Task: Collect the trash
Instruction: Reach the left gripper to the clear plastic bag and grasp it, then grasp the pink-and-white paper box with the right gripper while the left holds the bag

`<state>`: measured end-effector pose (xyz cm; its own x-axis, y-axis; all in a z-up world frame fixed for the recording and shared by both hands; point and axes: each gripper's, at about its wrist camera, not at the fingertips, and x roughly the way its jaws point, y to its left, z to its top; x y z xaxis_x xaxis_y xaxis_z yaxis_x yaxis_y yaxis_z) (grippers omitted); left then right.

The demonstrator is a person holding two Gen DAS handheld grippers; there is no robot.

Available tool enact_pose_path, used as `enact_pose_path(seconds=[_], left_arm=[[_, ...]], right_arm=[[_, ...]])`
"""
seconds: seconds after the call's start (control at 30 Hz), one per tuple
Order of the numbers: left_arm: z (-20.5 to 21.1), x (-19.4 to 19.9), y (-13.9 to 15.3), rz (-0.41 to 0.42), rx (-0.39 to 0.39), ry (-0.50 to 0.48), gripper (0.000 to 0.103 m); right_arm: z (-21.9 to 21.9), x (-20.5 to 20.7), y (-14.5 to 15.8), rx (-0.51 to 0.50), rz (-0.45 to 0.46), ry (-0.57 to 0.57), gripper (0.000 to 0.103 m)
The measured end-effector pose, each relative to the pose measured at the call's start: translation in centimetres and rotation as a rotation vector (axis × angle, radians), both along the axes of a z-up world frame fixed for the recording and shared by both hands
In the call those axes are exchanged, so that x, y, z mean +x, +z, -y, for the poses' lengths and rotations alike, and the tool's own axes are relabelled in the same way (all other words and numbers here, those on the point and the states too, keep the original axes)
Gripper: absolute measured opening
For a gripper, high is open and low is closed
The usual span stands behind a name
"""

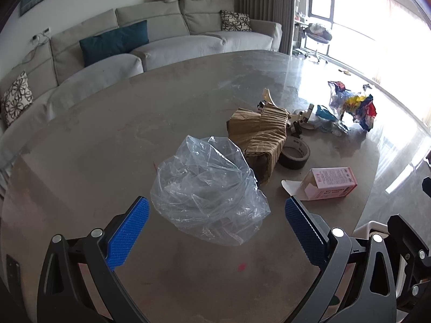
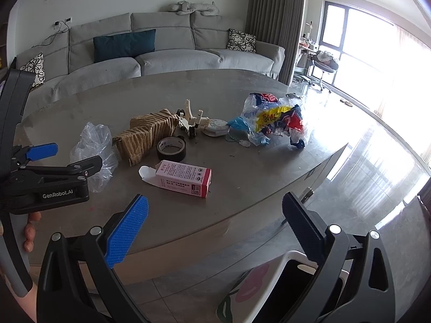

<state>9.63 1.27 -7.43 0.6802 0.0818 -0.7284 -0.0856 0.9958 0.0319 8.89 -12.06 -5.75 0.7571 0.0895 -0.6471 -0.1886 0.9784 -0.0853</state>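
Observation:
A crumpled clear plastic bag (image 1: 207, 191) (image 2: 94, 148) lies on the round grey table (image 1: 107, 140) (image 2: 242, 188). My left gripper (image 1: 215, 215) stands open just short of the bag, its blue pads to either side of it, not touching. Behind the bag sits crushed brown cardboard (image 1: 261, 137) (image 2: 148, 134). A pink and white carton (image 1: 328, 183) (image 2: 186, 179) lies on its side. A colourful snack wrapper (image 1: 353, 105) (image 2: 274, 118) rests further back. My right gripper (image 2: 215, 212) hangs open over the table's near edge, holding nothing.
A black tape roll (image 1: 293, 156) (image 2: 171, 148), white plastic parts (image 2: 192, 121) and a small round dish (image 2: 215, 130) lie mid-table. A white bin with a dark liner (image 2: 291, 290) stands on the floor below my right gripper. A grey sofa (image 1: 161, 43) runs behind the table.

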Motion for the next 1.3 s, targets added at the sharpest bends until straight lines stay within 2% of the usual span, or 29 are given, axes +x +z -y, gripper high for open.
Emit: enact_pose_path(seconds=[0.47, 0.53, 0.57, 0.6, 0.73, 0.83, 0.9, 0.93, 1.0, 1.1, 1.3], left_arm=[[-1.1, 3.0, -3.5, -0.091, 0.011, 0.07, 0.099], [-1.3, 3.3, -3.9, -0.104, 0.011, 0.078, 0.094], [-1.5, 3.4, -4.0, -0.11, 0.014, 0.08, 0.087], [-1.5, 3.5, -4.1, -0.117, 0.015, 0.077, 0.084], [-1.8, 3.5, -4.1, -0.12, 0.002, 0.08, 0.078], [-1.7, 3.4, -4.0, -0.119, 0.011, 0.075, 0.068], [-1.7, 3.2, -3.8, -0.117, 0.024, 0.074, 0.052], [-1.7, 3.1, -3.7, -0.115, 0.026, 0.071, 0.049], [-1.7, 2.7, -3.4, -0.115, 0.016, 0.067, 0.034], [-1.6, 1.8, -2.7, -0.093, 0.006, 0.053, 0.024], [-1.5, 0.0, -0.1, -0.021, 0.003, 0.022, 0.018]], right_arm=[[-0.3, 0.7, -0.4, -0.023, -0.002, 0.011, 0.099], [-0.3, 0.6, -0.3, -0.023, 0.002, 0.011, 0.099], [-0.4, 0.6, -0.3, -0.023, 0.002, 0.011, 0.099], [-0.4, 0.6, -0.2, -0.023, 0.003, 0.011, 0.099], [-0.5, 0.7, -0.4, -0.022, -0.001, 0.013, 0.099], [-0.6, 0.7, -0.5, -0.022, -0.001, 0.014, 0.099], [-0.7, 0.6, -0.4, -0.02, -0.002, 0.017, 0.099], [-0.8, 0.6, -0.4, -0.02, -0.001, 0.018, 0.099], [-0.9, 0.5, -0.4, -0.019, 0.001, 0.022, 0.099], [-1.1, 0.5, -0.3, -0.017, -0.001, 0.028, 0.099], [-1.3, 0.7, -0.2, 0.003, 0.006, 0.045, 0.099]])
